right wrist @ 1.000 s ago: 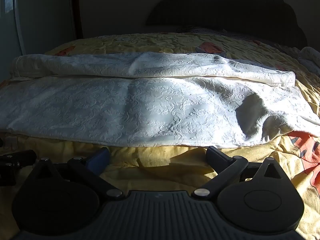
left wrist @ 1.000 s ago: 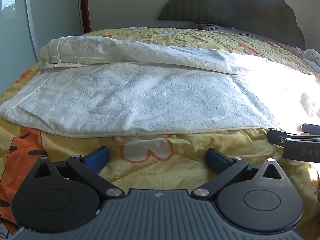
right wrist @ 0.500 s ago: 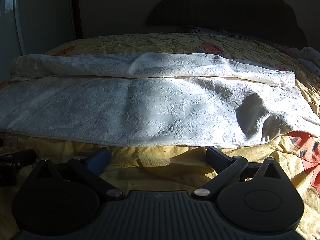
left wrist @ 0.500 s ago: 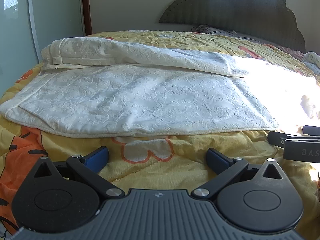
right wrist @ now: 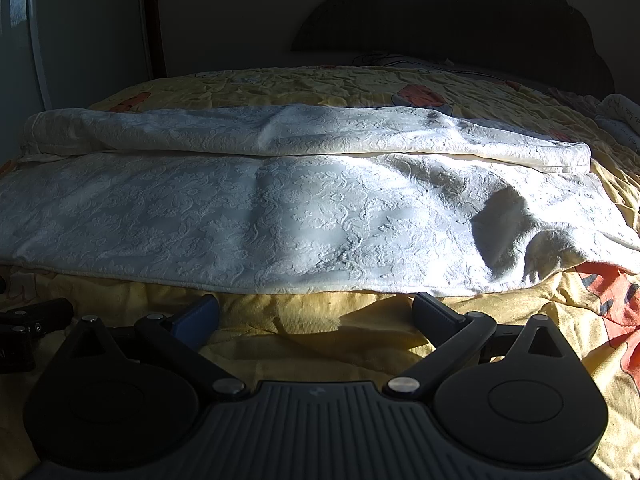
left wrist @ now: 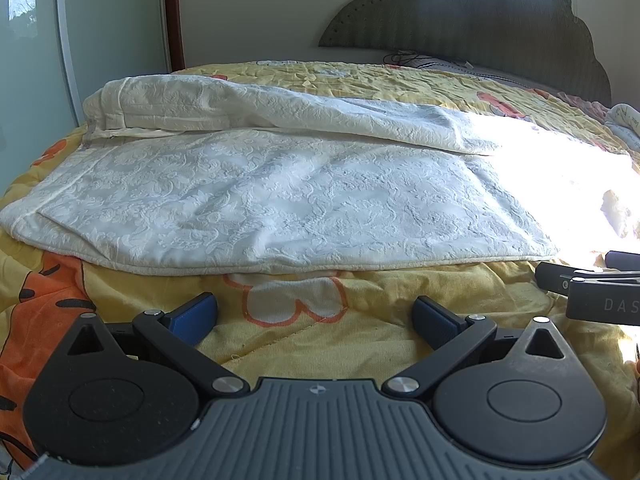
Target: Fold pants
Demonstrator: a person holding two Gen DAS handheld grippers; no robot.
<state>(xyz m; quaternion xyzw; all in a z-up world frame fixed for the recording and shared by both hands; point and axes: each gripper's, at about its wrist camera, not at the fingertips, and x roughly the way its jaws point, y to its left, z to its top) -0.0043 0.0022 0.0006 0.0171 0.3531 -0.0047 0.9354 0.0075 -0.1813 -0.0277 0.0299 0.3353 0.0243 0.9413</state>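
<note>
White embossed pants lie spread sideways across a yellow bedspread, with one leg laid flat nearest me and the other bunched along the far side. My left gripper is open just short of the near edge, blue pads apart, holding nothing. In the right wrist view the same pants fill the middle, with a raised fold near the right end. My right gripper is open too, its right finger almost touching the hem. Each gripper shows at the edge of the other's view.
A dark scalloped headboard and a wall stand behind the bed. A glass door is at the left. Strong sunlight washes out the right side of the bed. Crumpled cloth lies at the far right.
The left wrist view has tilted upward a little, showing more wall and headboard. The right gripper and the pants have not moved.
</note>
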